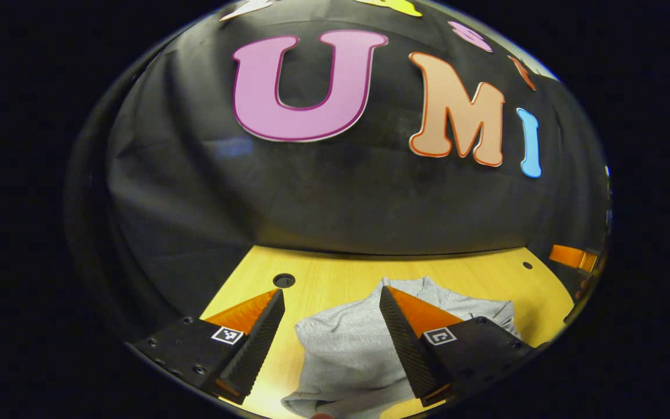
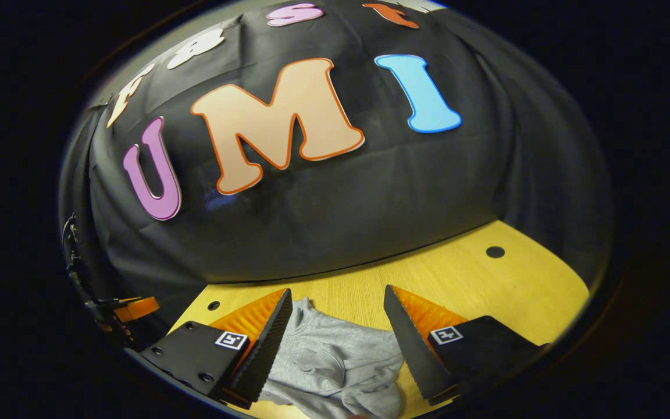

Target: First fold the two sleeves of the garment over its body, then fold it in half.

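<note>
Left gripper view has the left gripper [image 1: 331, 302] hanging above the wooden table [image 1: 335, 276] with its two fingers [image 1: 260, 334] spread wide and nothing between them pressed or pinched. Beyond and below the gap lies the grey garment [image 1: 349, 352], bunched into a rumpled heap on the tabletop; most of it shows between the fingers, and part of it runs on behind the right-hand finger and out past its far side. A round hole [image 1: 284, 280] in the table sits just beyond the tip of the left-hand finger, and a smaller hole [image 1: 527, 265] lies well off to the right-hand side. Right gripper view has the right gripper [image 2: 338, 297] likewise held over the table [image 2: 474, 279], fingers [image 2: 410, 343] parted and holding nothing. Here the garment [image 2: 335, 364] lies between the fingers and closer to the left-hand one, its upper edge reaching up beside that fingertip; the cloth is creased and folded over itself. A bare strip of table separates the garment from the right-hand fingertip. One hole [image 2: 495, 252] lies beyond the right-hand finger, another small one [image 2: 213, 305] outside the left-hand finger.
</note>
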A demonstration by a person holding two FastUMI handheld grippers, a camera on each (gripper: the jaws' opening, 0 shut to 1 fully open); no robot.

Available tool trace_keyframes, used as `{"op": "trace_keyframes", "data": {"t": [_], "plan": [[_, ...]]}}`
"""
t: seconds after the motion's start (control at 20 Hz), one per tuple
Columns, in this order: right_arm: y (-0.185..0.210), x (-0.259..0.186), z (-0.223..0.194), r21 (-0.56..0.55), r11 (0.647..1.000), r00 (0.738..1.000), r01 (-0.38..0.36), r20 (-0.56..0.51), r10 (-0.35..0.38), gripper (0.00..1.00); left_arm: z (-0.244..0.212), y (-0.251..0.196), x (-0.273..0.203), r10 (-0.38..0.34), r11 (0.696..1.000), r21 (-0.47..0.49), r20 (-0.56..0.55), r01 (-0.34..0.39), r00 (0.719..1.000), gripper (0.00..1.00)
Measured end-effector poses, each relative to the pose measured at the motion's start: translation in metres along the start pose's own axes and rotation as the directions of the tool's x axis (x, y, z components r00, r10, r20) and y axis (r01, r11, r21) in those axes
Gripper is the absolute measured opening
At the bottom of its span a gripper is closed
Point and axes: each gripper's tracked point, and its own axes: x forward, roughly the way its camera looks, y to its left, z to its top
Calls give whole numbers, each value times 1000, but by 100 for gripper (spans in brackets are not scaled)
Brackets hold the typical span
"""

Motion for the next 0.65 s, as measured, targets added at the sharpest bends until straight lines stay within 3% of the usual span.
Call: {"op": "trace_keyframes", "data": {"t": [0.2, 0.25, 0.65], "plan": [[11, -39, 18, -66, 998, 996, 5, 93, 1, 94, 16, -17, -36, -3, 998, 65, 76, -2, 997, 95], [15, -49, 20, -77, 997, 994, 3, 111, 5, 98, 16, -22, -47, -6, 997, 72, 85, -1, 996, 95], [44, -106, 29, -163, 986, 973, 15, 231, 24, 98, 30, -33, -96, 28, 997, 72, 177, -41, 984, 94]]}}
